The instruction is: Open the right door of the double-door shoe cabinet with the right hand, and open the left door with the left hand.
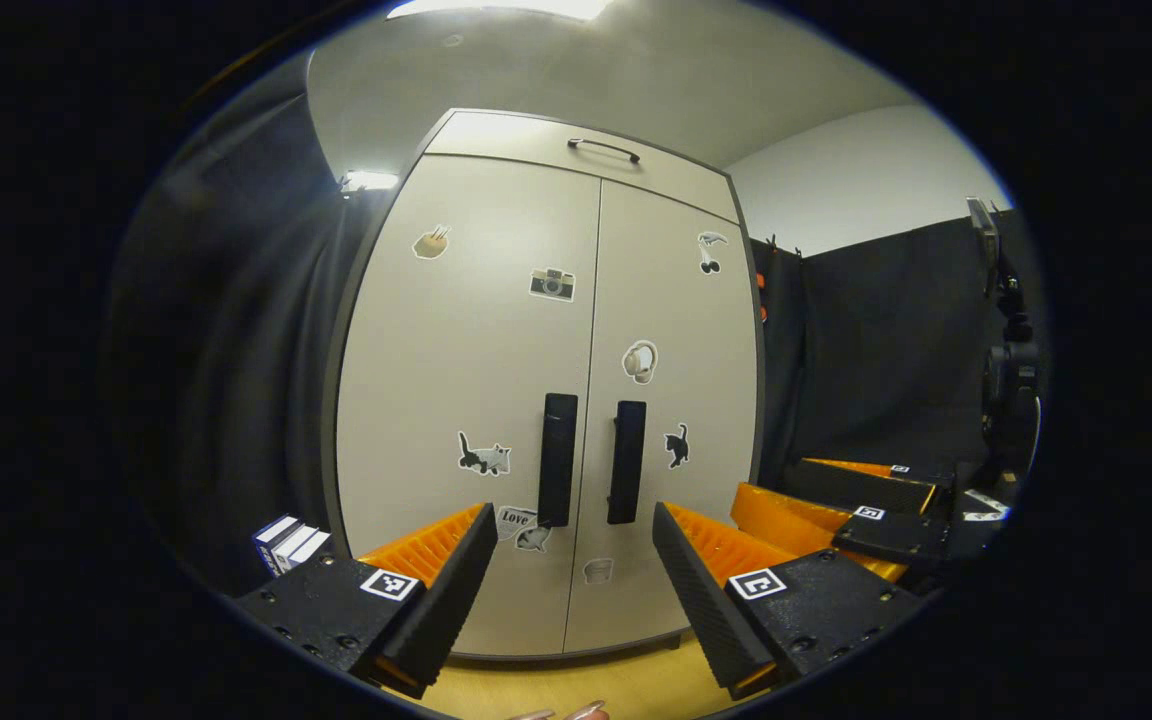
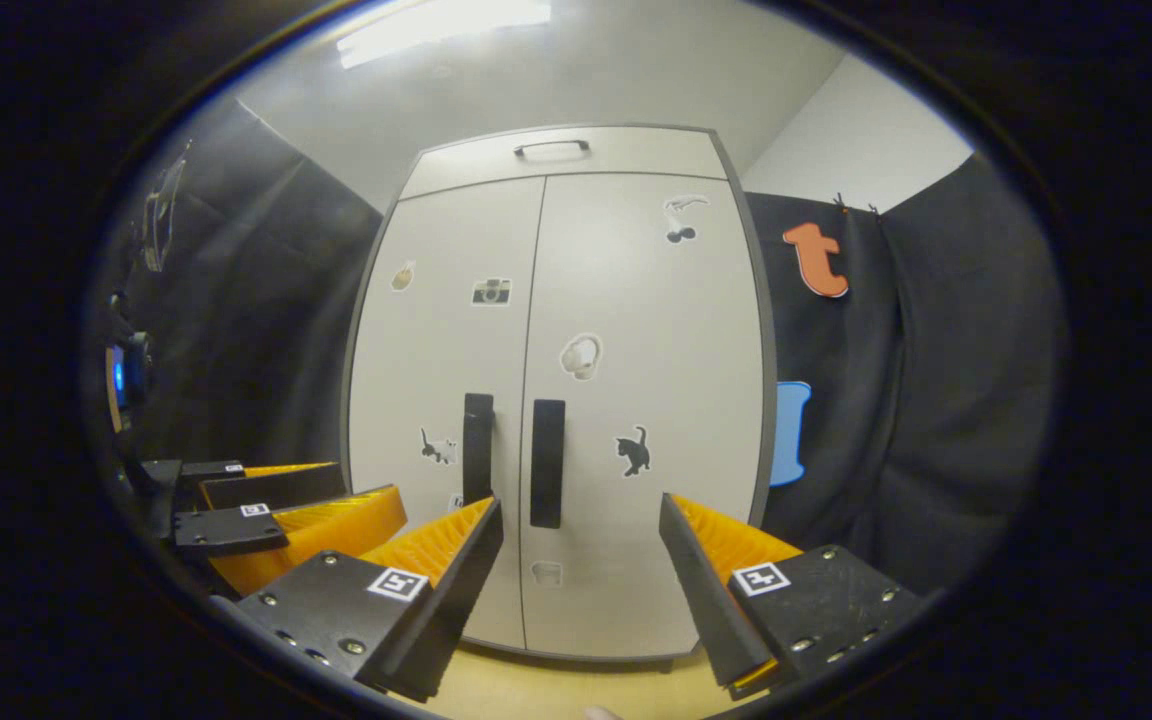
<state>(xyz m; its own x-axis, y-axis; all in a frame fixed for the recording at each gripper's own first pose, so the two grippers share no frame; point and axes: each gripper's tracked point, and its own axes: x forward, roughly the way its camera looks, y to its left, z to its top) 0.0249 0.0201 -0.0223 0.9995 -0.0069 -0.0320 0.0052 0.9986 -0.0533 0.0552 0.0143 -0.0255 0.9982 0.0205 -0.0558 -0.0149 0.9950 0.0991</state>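
I hold both grippers side by side in front of the shoe cabinet (image 1: 546, 400), well short of it, so each one lines up with the door it has to pull. My left gripper (image 1: 571, 580) has its jaws spread wide with nothing between them, and the left door handle (image 1: 557, 459) stands ahead, just left of the middle of the gap, with the right door handle (image 1: 626, 462) just beside it across the seam. My right gripper (image 2: 581, 570) is equally wide and empty; in the right gripper view the right door handle (image 2: 547, 463) sits ahead and slightly left of centre, the left one (image 2: 477, 447) further left. I judge the wide jaws are meant to straddle a vertical bar once I close in. Both doors are shut, so neither step is done. In the left gripper view my right gripper (image 1: 836, 505) shows off to the right. The doors carry stickers; a sticker (image 1: 516, 518) by the left handle reads "Love". The fingers bear square marker tags, no brand I can read.
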